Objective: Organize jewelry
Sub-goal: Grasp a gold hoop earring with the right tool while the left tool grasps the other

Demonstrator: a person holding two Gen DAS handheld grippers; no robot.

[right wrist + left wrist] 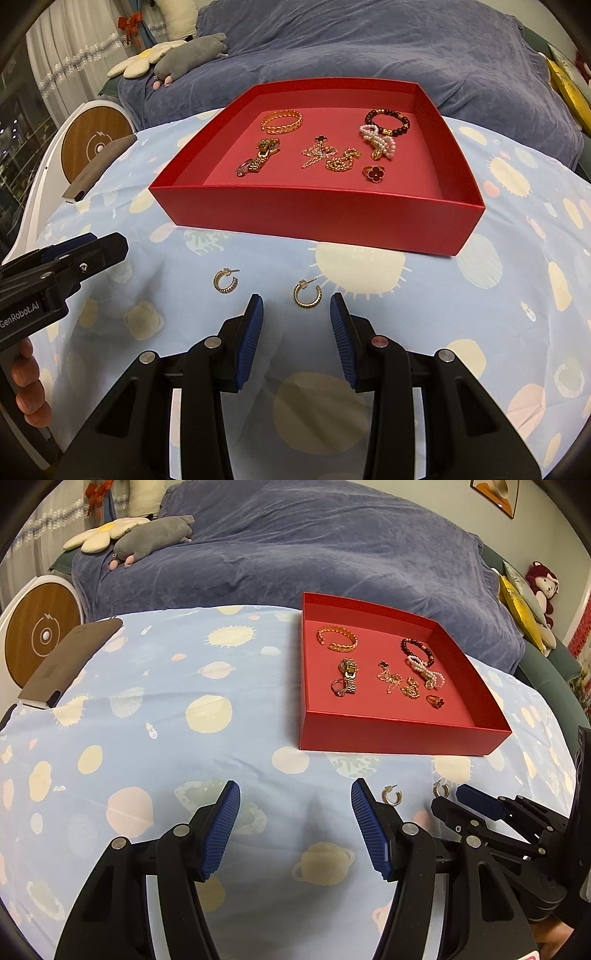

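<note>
A shallow red box (325, 218) (399, 736) rests on the planet-print cloth and holds a gold bangle (282, 122), a dark bead bracelet (387, 122), a pearl piece (380, 144), chains and rings. Two gold hoop earrings lie on the cloth in front of it. One earring (307, 294) (441, 790) sits just beyond my right gripper (296, 301), whose jaws stand open with nothing between them. The other earring (225, 281) (391, 795) lies to its left. My left gripper (295, 794) is open and empty, over bare cloth left of both earrings.
A dark flat case (70, 657) lies at the cloth's far left edge, beside a round wooden-faced device (40, 635). A blue blanket (295, 546) with plush toys fills the background. A hand (27, 391) holds the left gripper's handle.
</note>
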